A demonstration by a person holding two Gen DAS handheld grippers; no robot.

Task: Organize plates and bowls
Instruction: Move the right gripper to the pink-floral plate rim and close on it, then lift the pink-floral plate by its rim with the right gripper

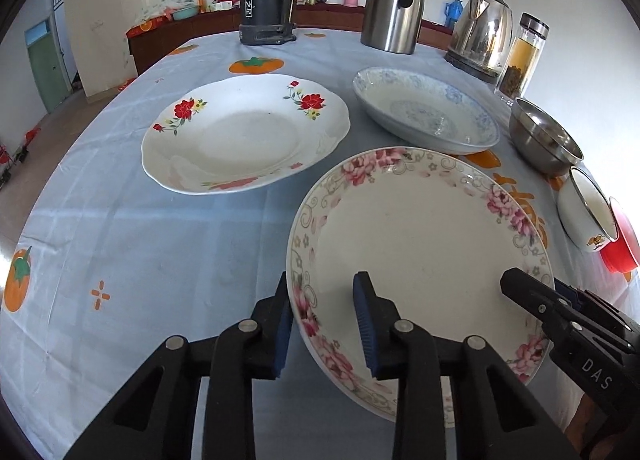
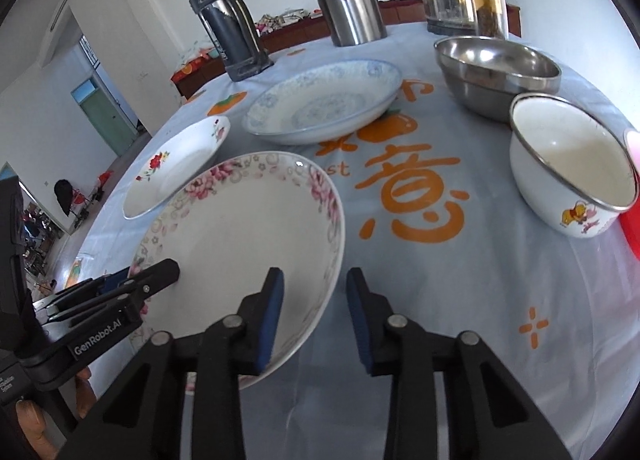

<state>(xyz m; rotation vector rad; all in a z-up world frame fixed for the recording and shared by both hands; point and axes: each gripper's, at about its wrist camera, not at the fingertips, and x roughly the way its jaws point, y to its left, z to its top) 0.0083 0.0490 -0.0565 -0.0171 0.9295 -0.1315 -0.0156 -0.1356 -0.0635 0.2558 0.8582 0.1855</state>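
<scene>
Straddling near rim of round white pink-flowered ceramic plate point(image 1: 420, 244) on blue-clothed counter point(image 1: 160, 252): left claw point(image 1: 322, 292) and right claw point(image 2: 316, 288), both narrowed, not visibly clamped (cloth showing beside one pad). Risk if lifted so: shallow bite slipping, plate tipping onto red-flowered white plate point(image 1: 240, 132) just beyond.

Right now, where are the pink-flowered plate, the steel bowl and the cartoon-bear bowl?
pink-flowered plate point(image 1: 416, 236): left wrist view, bare white centre.
steel bowl point(image 2: 496, 60): right wrist view, inside wall.
cartoon-bear bowl point(image 2: 568, 148): right wrist view, white inside.
</scene>
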